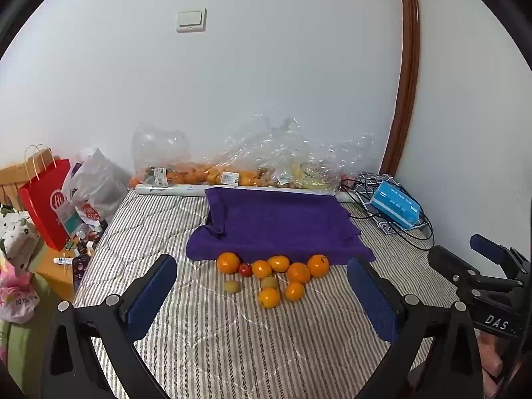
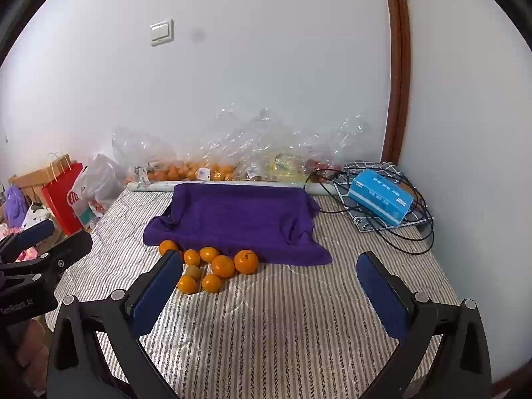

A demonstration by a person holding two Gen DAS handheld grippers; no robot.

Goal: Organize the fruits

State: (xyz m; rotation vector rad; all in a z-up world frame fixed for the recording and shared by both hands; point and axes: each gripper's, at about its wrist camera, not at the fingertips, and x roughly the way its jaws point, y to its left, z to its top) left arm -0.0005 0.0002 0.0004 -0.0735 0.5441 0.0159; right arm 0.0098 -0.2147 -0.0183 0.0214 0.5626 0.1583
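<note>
Several oranges (image 1: 298,272) lie loose on the striped bed in front of a purple towel (image 1: 279,222) draped over a tray. Among them are a small red fruit (image 1: 245,269) and two greenish kiwis (image 1: 231,286). My left gripper (image 1: 262,294) is open and empty, held above the bed short of the fruit. My right gripper (image 2: 271,284) is open and empty, to the right of the oranges (image 2: 222,266); its left finger hides part of the pile. The purple towel (image 2: 239,219) lies just behind them.
Clear plastic bags of oranges and other fruit (image 1: 232,169) line the wall behind a white roll (image 1: 173,190). A blue box (image 1: 395,207) on black cables sits at the back right. A red paper bag (image 1: 46,199) and clutter stand off the bed's left edge.
</note>
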